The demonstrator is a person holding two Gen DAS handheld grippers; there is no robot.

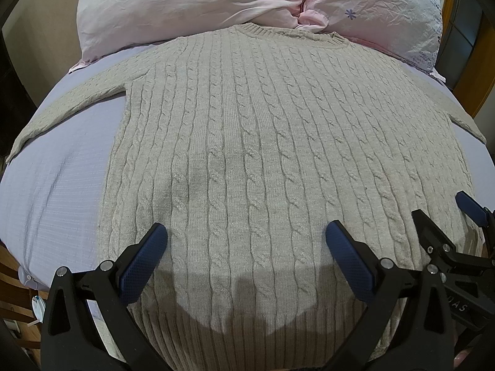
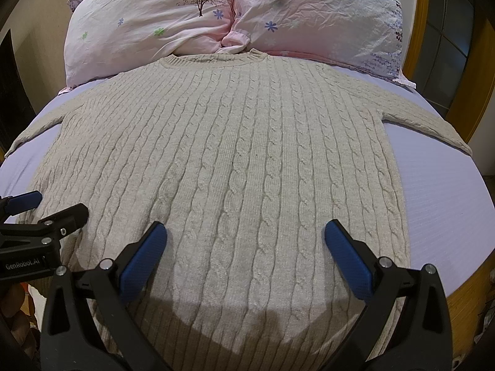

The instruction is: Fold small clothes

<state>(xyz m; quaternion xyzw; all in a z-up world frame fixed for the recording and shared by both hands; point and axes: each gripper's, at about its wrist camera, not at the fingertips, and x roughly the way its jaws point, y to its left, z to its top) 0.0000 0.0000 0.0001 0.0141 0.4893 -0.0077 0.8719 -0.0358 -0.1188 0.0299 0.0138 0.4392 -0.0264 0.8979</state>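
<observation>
A beige cable-knit sweater (image 1: 263, 154) lies flat on the lavender bed sheet (image 1: 62, 191), collar far from both claws and touching the pink floral pillows (image 1: 191, 9). Its left sleeve (image 1: 71, 105) stretches out well to the left of the left claw (image 1: 246, 241). That claw is spread wide, holding nothing, with its blue pads (image 1: 139, 266) hanging over the sweater's lower left part, near the hem. Just beside it to the right, the right claw (image 2: 246, 241) is equally wide apart and empty, poised over the lower right part. Both point forward along the sweater toward the collar. The right sleeve (image 2: 433, 123) runs out well beyond the right claw.
</observation>
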